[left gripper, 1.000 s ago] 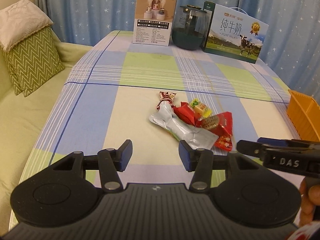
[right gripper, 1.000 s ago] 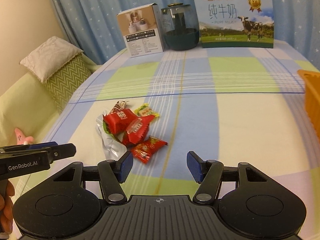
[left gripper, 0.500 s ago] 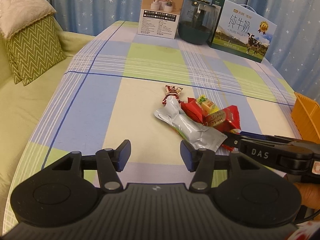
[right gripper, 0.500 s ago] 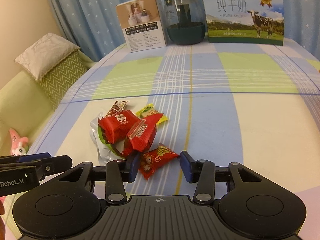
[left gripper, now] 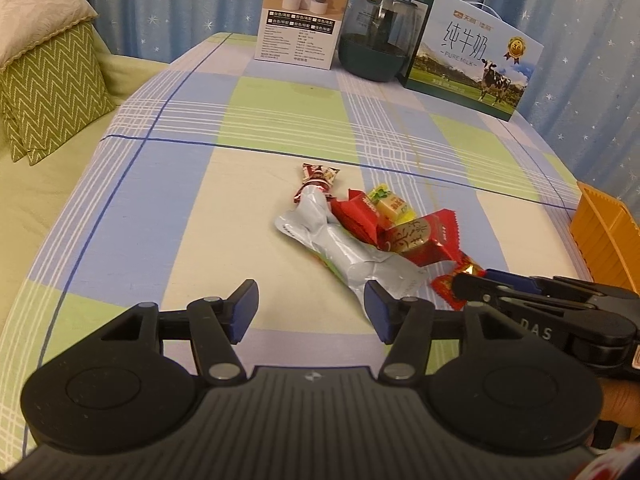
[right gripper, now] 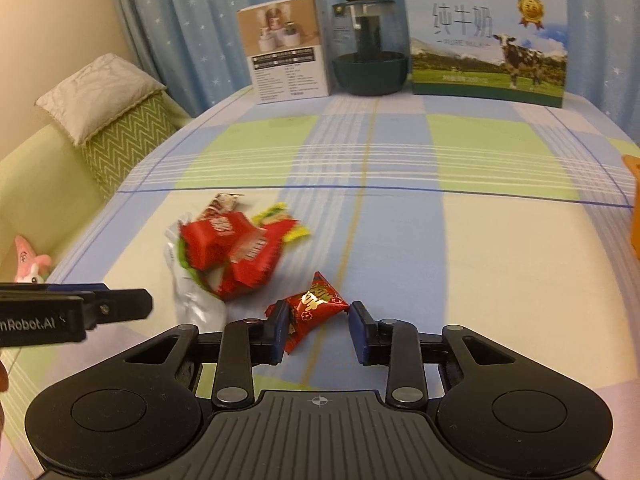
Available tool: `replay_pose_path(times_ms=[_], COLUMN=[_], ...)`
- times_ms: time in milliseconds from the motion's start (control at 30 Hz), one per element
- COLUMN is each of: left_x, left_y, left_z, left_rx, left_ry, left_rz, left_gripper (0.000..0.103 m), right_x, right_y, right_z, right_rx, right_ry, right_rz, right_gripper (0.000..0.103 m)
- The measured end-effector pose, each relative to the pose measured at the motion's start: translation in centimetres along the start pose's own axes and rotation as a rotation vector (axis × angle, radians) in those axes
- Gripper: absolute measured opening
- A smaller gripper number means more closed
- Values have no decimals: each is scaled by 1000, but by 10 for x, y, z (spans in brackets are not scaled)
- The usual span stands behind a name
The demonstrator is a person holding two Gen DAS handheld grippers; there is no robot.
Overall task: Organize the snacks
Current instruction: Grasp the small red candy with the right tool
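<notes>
A pile of snacks lies mid-table: a silver pouch (left gripper: 352, 256), red packets (left gripper: 420, 236), a yellow candy (left gripper: 390, 204) and a brown-red candy (left gripper: 316, 178). A small red and gold candy (right gripper: 316, 304) lies apart, between the fingers of my right gripper (right gripper: 318, 332), which is open around it, low at the table. My left gripper (left gripper: 310, 310) is open and empty, just short of the silver pouch. The right gripper's fingers (left gripper: 476, 286) show in the left wrist view at that small candy (left gripper: 452, 280).
An orange basket (left gripper: 604, 232) stands at the table's right edge. A white box (left gripper: 302, 20), a dark glass jar (left gripper: 376, 48) and a milk carton (left gripper: 472, 56) stand at the back. A green couch with a cushion (left gripper: 48, 92) is to the left.
My right gripper has moved forward and down and its fingers now bracket the small red candy, narrower than before. My left gripper has crept closer to the pile.
</notes>
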State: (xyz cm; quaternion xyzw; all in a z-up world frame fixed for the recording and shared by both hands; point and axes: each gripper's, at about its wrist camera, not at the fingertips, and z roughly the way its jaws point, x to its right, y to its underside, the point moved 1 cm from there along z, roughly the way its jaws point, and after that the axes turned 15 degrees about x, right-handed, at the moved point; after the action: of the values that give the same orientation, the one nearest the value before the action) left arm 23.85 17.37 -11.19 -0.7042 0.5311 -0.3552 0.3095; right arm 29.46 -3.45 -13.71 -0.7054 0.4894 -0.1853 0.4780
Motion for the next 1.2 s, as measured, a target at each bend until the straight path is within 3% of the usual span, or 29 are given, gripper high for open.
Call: replay_pose_path(times_ms=[100,233,467,700,833,1000,1033,1100,1200], left_x=[3,6,6,8,11,15,16,17,17], left_y=[0,-1,0,0,0,2,2,1,0], left_z=[2,4,6,7,8,10,11,12,12], left_rx=[-2,0,-3,-4,-4,0,1,6,21], left_ry=[6,10,6,14,20,31,34,39,50], left_rz=[1,4,11,13,13,6,1,-14,-39], left_gripper=[55,55,56,56,56,57,57,57,57], right_x=[7,12,1,7,9,11,11,12,14], right_y=[0,1,11,11,10,9,9,8,8], right_z=[-4,-10,-1,8,8,4,3,1,-2], right_rx=[0,30,60,59,55,46,44,42,47], right_ry=[11,4,-58,-127,-122,-120,-115,-101,-95], right_rz=[-22,-47,-229,-221,-220,-222,-221,-218,-213], right_gripper=[35,59,60,59,45,35,24,16,15])
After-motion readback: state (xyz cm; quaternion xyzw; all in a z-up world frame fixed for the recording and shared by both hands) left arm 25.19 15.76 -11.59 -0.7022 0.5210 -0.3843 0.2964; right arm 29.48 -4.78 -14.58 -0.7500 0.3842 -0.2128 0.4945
